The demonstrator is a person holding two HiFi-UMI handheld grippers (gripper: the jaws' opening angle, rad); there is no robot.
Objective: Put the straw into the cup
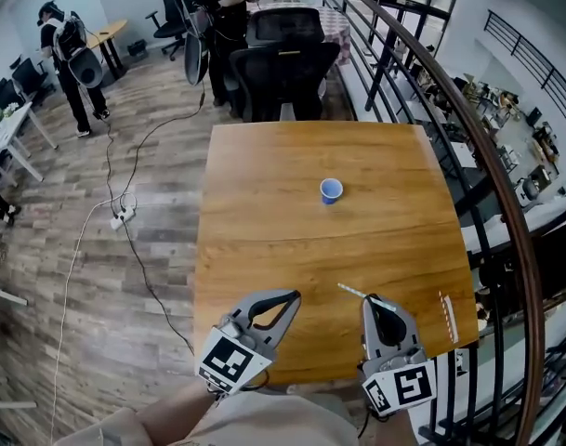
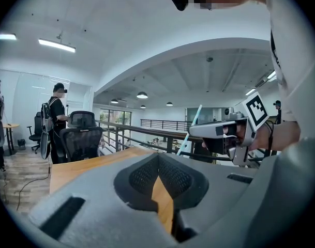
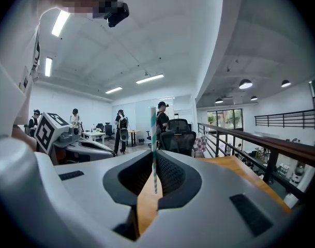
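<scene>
A small blue cup (image 1: 331, 190) stands upright near the middle of the wooden table (image 1: 255, 212). My right gripper (image 1: 369, 300) hovers over the table's near edge, shut on a white straw with teal stripes (image 1: 349, 290) whose free end sticks out to the left. In the right gripper view the straw (image 3: 153, 138) stands up between the closed jaws of the right gripper (image 3: 153, 161). My left gripper (image 1: 295, 295) is beside it on the left, shut with nothing in it; its tips (image 2: 158, 165) meet. The cup is hidden in both gripper views.
A torn paper straw wrapper (image 1: 447, 316) lies by the table's right edge. A dark handrail (image 1: 492, 184) curves along the right side. Black office chairs (image 1: 284, 68) stand at the far end. A cable and power strip (image 1: 123, 216) lie on the floor to the left, with people beyond.
</scene>
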